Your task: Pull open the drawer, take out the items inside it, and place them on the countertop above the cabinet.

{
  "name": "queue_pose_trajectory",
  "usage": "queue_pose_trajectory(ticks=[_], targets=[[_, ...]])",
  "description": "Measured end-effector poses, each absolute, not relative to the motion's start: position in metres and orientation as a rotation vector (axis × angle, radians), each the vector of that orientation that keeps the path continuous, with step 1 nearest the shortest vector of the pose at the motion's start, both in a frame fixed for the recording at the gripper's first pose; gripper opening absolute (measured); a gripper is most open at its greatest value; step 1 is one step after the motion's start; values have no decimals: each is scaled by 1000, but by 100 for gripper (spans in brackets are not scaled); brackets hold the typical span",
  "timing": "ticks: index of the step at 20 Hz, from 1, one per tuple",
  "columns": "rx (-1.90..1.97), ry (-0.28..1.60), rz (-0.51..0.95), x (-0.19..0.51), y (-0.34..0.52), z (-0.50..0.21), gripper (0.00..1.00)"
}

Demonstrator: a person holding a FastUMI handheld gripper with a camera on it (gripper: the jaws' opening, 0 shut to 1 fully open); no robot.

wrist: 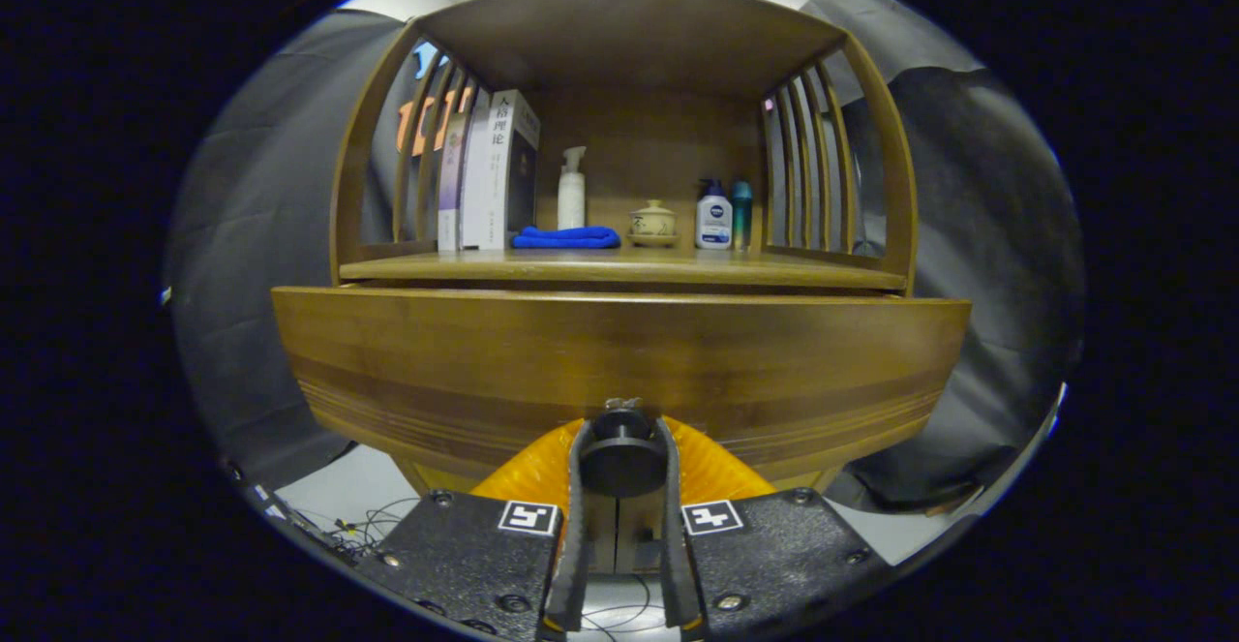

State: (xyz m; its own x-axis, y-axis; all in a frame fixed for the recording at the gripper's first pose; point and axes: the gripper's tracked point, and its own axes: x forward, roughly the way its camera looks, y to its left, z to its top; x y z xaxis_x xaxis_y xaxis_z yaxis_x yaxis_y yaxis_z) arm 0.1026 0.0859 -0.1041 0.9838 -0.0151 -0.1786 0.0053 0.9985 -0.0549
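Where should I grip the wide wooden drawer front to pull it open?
By the round dark knob at the wooden drawer front's lower middle, approached straight from the front. It juts out, and the gripper fingers already close on either side of it.

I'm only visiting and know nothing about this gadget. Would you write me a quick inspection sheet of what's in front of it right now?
Surface: wooden countertop above the drawer, already carrying things.
Job's things: drawer front close ahead, looks slightly pulled out; its contents are hidden.
Clutter: books, spray bottle, folded blue cloth, small lidded pot, two bottles.
Grippers: hand-held gripper, both fingers pressed on the round drawer knob.
Cables: loose wires on the floor below.
Surroundings: dark cloth booth wall.
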Motion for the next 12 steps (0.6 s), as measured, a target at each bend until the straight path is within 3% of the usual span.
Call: queue_pose_trajectory(ticks=[12], targets=[[-55, 196, -3, 44, 87, -114, 33]])
